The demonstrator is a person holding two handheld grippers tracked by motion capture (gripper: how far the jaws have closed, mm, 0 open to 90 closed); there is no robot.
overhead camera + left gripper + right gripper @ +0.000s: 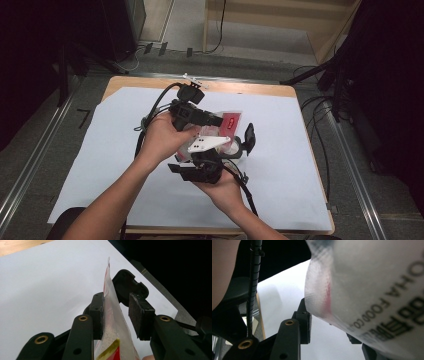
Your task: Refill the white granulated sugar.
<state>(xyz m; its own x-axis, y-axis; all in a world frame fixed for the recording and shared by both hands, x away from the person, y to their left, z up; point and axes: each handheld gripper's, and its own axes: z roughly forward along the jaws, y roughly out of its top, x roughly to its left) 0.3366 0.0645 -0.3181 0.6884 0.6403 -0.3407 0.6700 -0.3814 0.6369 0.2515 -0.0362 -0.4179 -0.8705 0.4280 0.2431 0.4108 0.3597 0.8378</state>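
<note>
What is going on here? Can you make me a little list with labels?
place: table covered with a white sheet
thing in hand: clear food packet with red print
left hand-held gripper: packet stands between its jaws, one pad against it, the other apart
right hand-held gripper: packet bulges right in front of its jaws; grip unclear
hands: a person's hands hold both tools close together over the middle of the sheet
</note>
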